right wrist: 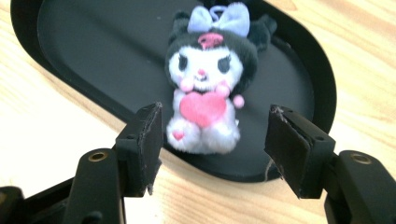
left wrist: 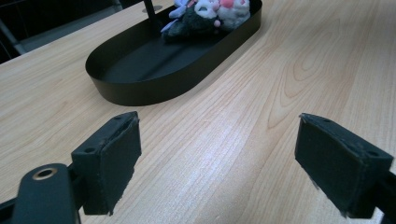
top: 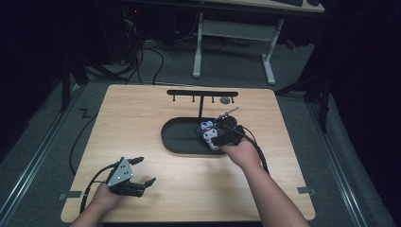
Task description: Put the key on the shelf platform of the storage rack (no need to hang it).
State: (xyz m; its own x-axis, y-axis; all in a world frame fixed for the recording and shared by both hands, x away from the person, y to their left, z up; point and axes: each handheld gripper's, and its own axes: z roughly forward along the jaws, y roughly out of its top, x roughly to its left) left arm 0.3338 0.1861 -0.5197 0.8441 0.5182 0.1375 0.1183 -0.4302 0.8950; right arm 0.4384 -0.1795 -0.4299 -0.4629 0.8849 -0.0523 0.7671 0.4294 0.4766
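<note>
A small plush toy (right wrist: 208,93) with a black hood, a lilac bow and a pink heart lies at the right end of a black oval tray (top: 177,137). My right gripper (right wrist: 215,114) hovers just above it. Its jaws stand apart on either side of the toy and its pads do not touch the plush. In the high view the right gripper (top: 213,137) sits over the tray's right end. My left gripper (top: 146,170) rests open near the table's front left corner with nothing between its jaws. From the left gripper (left wrist: 217,135) the tray (left wrist: 154,84) and the toy (left wrist: 205,14) lie ahead.
A black T-shaped rack (top: 201,94) with small hooks rises from the tray's far side; a small round thing (top: 226,100) hangs near its right end. The wooden table (top: 142,118) is bare around the tray. White desk legs (top: 269,61) and cables stand on the floor beyond.
</note>
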